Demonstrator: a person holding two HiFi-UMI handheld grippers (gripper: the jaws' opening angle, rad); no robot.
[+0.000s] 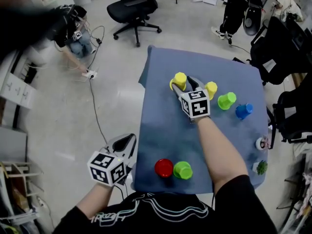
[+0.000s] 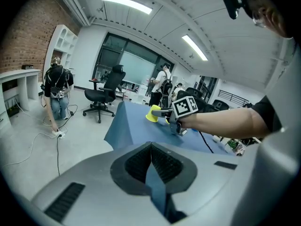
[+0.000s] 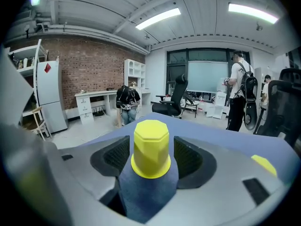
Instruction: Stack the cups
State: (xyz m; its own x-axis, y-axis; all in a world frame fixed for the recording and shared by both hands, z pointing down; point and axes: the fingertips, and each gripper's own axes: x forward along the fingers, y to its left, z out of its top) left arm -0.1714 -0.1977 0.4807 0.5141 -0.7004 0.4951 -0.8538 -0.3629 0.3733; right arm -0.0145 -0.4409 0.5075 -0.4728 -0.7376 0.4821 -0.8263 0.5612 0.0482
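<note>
On the blue-clothed table (image 1: 161, 130) an upside-down yellow cup (image 1: 179, 80) stands at the far side. My right gripper (image 1: 184, 86) is open around it, and the right gripper view shows that cup (image 3: 150, 147) between the jaws with a gap on each side. A second yellow cup (image 1: 210, 89), a lime cup (image 1: 226, 100) and a blue cup (image 1: 243, 110) stand to its right. Near the front edge a red cup (image 1: 164, 167) and a green cup (image 1: 183, 170) sit side by side. My left gripper (image 1: 127, 139) hangs off the table's left edge, shut and empty.
A small white round item (image 1: 261, 143) and a green item (image 1: 262, 167) lie at the table's right edge. A black office chair (image 1: 134, 9) stands beyond the table. A cable and power strip (image 1: 89, 74) lie on the floor at left, near a crouching person (image 1: 78, 38).
</note>
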